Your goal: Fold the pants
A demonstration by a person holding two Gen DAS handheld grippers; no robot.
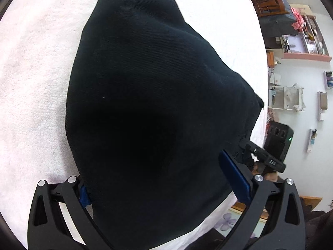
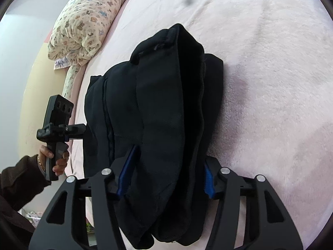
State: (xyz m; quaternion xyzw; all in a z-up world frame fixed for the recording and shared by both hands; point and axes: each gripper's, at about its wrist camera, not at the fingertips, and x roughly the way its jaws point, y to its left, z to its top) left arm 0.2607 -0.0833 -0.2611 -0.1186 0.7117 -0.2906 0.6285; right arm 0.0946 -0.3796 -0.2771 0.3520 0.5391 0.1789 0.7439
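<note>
The black pants (image 1: 145, 93) lie folded in a thick bundle on the pink fleece bed cover (image 1: 31, 83). My left gripper (image 1: 154, 170) straddles the near end of the bundle with its jaws wide; the right blue pad (image 1: 235, 177) shows its bare face beside the cloth, and the left pad is partly hidden by fabric. In the right wrist view the stacked folds of the pants (image 2: 162, 104) run between the fingers of my right gripper (image 2: 170, 156), both blue pads (image 2: 127, 170) pressing the sides of the stack. A hand (image 2: 52, 158) holds the left gripper's handle at the left.
A bear-print quilt (image 2: 87, 20) is bunched at the bed's far left edge. The pink cover (image 2: 270, 83) stretches wide to the right of the pants. Past the bed's edge are cluttered shelves (image 1: 301, 37) and a black device with a green light (image 1: 278, 137).
</note>
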